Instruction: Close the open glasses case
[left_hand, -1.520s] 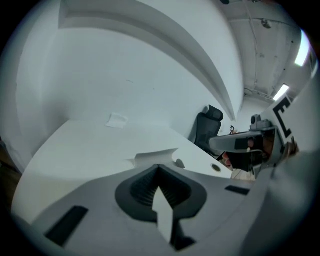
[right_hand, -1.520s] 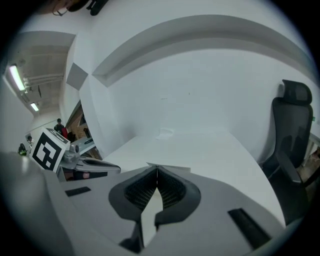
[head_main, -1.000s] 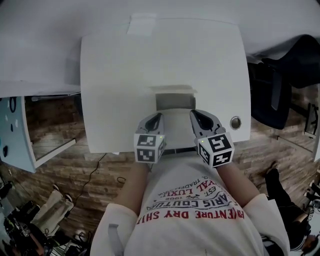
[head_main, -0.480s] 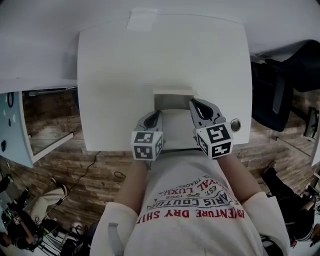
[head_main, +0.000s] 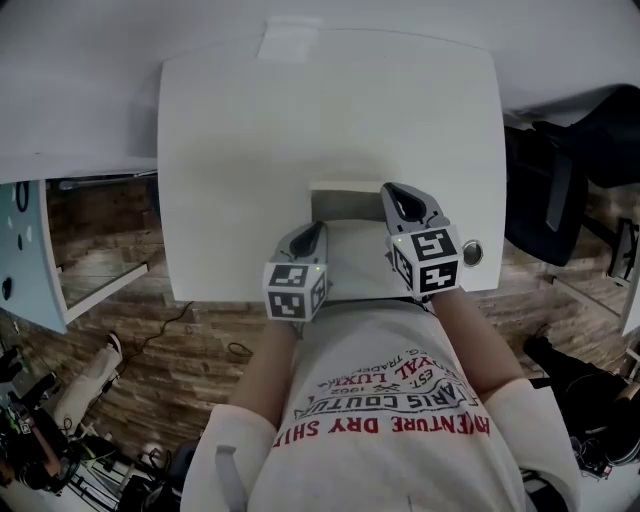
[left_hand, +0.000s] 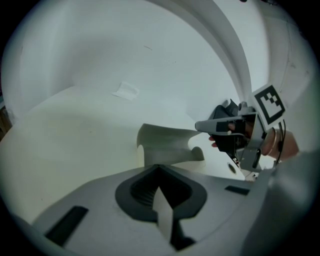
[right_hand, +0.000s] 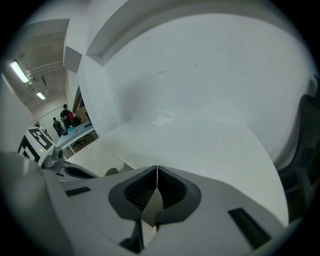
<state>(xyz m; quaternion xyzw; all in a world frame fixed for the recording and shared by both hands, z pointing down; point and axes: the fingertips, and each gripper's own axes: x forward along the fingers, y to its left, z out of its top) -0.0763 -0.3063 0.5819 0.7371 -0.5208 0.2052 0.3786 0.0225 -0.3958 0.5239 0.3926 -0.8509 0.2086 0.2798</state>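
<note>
The open glasses case (head_main: 350, 255), pale grey-white, lies near the front edge of the white table (head_main: 250, 150), its lid (head_main: 345, 200) raised at the far side. My left gripper (head_main: 312, 232) is shut, at the case's left end, with nothing in it. Further forward, my right gripper (head_main: 395, 192) is also shut and sits at the right end of the lid. The left gripper view shows the case (left_hand: 165, 147) just beyond my left gripper (left_hand: 159, 167), with the right gripper (left_hand: 215, 125) past it. In the right gripper view my right gripper (right_hand: 157, 169) is shut.
A round cable hole (head_main: 471, 252) is in the table to the right of the case. A taped paper patch (head_main: 288, 40) lies at the table's far edge. A black chair (head_main: 570, 170) stands to the right and a pale blue shelf (head_main: 20, 260) to the left.
My right gripper has moved forward along the case's right side to the lid's end. The left gripper has stayed in place.
</note>
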